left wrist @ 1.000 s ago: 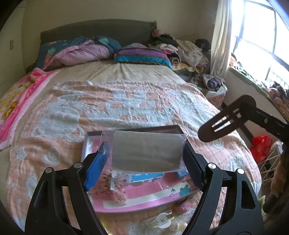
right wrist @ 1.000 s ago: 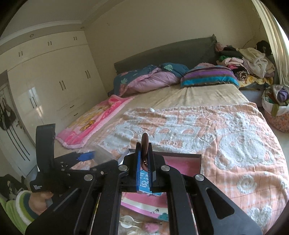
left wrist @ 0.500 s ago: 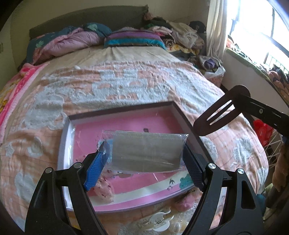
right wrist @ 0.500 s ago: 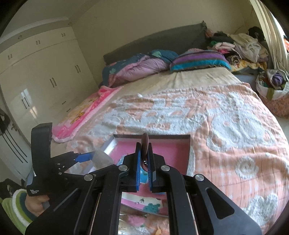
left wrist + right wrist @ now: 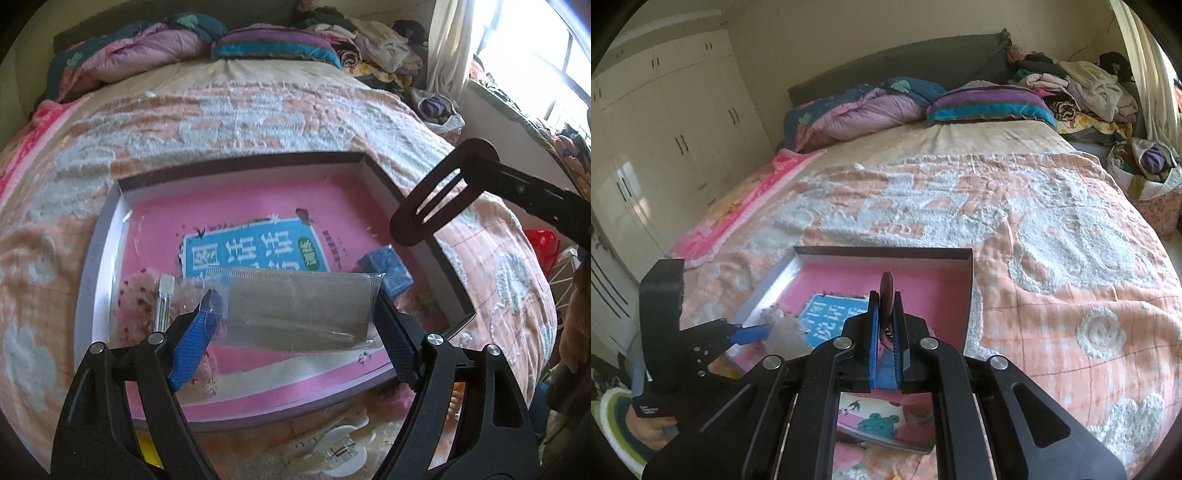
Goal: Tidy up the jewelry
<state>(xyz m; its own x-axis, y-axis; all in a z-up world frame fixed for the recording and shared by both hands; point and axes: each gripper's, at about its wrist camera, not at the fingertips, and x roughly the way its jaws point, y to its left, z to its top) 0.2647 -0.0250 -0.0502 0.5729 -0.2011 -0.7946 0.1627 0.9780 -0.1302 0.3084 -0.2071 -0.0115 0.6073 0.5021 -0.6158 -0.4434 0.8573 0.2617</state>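
Left gripper (image 5: 295,314): jaws opening, wide apart, with a clear plastic bag (image 5: 299,306) stretched between the blue pads (image 5: 195,339); both bag ends touch the pads, so it reads as held by its sides. The bag hangs over the near half of a shallow box (image 5: 107,236).

Right gripper (image 5: 885,314): clamped tight on a thin brown disc (image 5: 886,288), held edge-on and upright, its top poking above the fingertips. What the disc is, cannot tell. It sits above the same box (image 5: 967,291). From the left wrist view this gripper shows as a dark slotted paddle over the box's right wall.

Box floor is pink with a blue printed panel (image 5: 255,251). Inside it: a small blue cube (image 5: 388,266) near the right wall, and a speckled pink hair clip (image 5: 147,295) near the left.

The box lies on a bed (image 5: 1052,258) with a peach-and-white blanket. A white claw clip (image 5: 332,450) lies on the blanket just in front of the box. A hand (image 5: 646,424) in a striped sleeve holds the left gripper's handle.
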